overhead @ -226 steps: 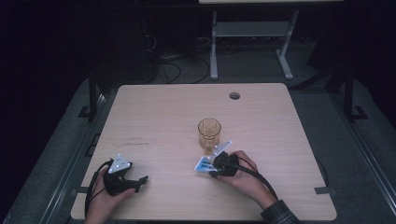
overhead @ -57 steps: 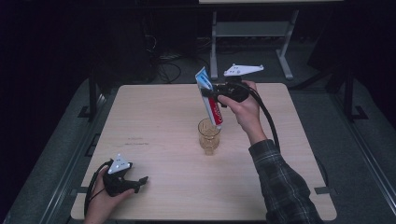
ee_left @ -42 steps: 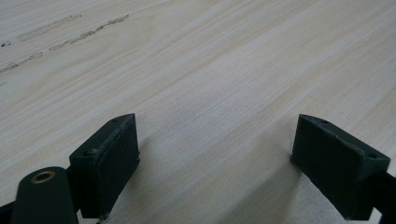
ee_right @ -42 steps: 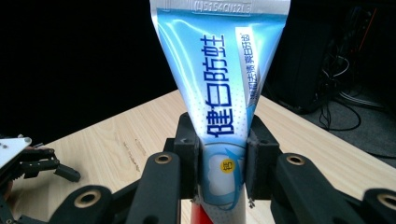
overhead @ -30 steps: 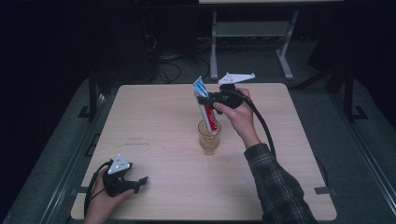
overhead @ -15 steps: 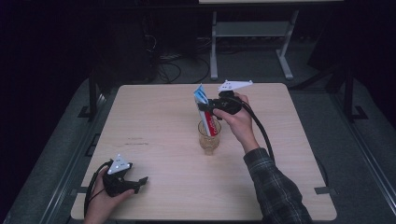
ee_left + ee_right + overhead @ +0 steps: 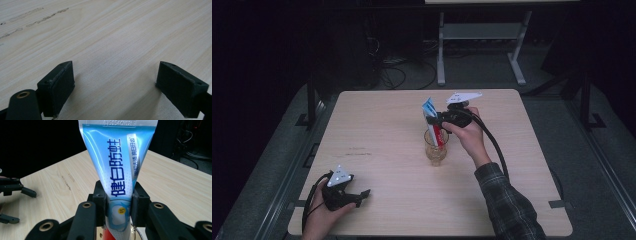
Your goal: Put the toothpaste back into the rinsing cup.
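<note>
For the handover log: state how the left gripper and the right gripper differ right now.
The left gripper has its jaws spread wide with nothing between them; the right gripper is clamped on a toothpaste tube. The left rests low on the table near its front edge; the right is raised above a glass, holding the tube upright with its lower end in it. Both are black and hand-held.

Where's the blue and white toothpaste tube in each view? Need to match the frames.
High view: blue and white toothpaste tube stands just above centre, held by the right gripper, lower end in the clear glass cup.
Right gripper view: tube is central, clamped between both jaws, crimped end up.
Left gripper view: not in it; open jaws over bare tabletop.
Shared landmark: light wooden table.
</note>
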Motion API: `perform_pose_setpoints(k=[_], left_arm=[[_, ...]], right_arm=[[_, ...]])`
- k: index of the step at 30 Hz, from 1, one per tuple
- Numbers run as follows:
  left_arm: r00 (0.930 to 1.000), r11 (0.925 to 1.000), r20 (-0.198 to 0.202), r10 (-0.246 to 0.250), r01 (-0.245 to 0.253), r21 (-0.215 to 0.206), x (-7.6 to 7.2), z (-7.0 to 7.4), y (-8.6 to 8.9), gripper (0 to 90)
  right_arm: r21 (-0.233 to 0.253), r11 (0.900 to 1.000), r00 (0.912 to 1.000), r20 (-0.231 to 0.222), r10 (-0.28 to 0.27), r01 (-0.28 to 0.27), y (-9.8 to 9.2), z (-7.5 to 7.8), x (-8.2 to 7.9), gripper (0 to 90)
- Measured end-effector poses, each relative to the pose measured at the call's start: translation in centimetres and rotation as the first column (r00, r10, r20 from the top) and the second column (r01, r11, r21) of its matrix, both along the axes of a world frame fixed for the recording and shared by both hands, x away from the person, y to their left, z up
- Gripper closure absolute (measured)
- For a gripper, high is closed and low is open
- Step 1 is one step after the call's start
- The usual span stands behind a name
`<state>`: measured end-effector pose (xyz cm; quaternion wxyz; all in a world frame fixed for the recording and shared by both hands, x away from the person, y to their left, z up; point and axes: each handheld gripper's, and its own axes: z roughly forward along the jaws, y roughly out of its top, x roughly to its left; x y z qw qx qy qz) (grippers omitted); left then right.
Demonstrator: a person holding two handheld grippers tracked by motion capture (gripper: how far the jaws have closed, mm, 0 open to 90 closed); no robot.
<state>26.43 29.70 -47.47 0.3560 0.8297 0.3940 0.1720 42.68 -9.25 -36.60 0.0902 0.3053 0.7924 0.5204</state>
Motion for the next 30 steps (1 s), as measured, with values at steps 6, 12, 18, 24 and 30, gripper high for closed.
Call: perform_pose_setpoints(k=[6,12,18,24,30], left_arm=[[1.0,1.0,0.0,0.0,0.0,0.0,0.0,0.0,0.0,13.7],[1.0,1.0,0.0,0.0,0.0,0.0,0.0,0.0,0.0,13.6],[1.0,1.0,0.001,0.0,0.0,0.001,0.0,0.0,0.0,13.7],[1.0,1.0,0.0,0.0,0.0,0.0,0.0,0.0,0.0,13.7],[1.0,1.0,0.0,0.0,0.0,0.0,0.0,0.0,0.0,13.7]], right_arm=[[-0.018,1.0,1.0,-0.003,0.006,-0.006,0.2,-0.3,0.0,69.8],[-0.039,0.999,0.9999,-0.008,0.012,-0.012,0.4,-0.6,-0.1,69.6],[-0.036,0.999,0.9997,-0.022,0.012,-0.013,0.4,-1.1,-0.1,68.2],[-0.034,0.999,0.9996,-0.023,0.018,-0.019,0.4,-1.0,-0.1,56.0],[-0.042,0.999,0.9999,0.002,-0.017,0.017,-0.3,-0.7,-0.3,46.0]])
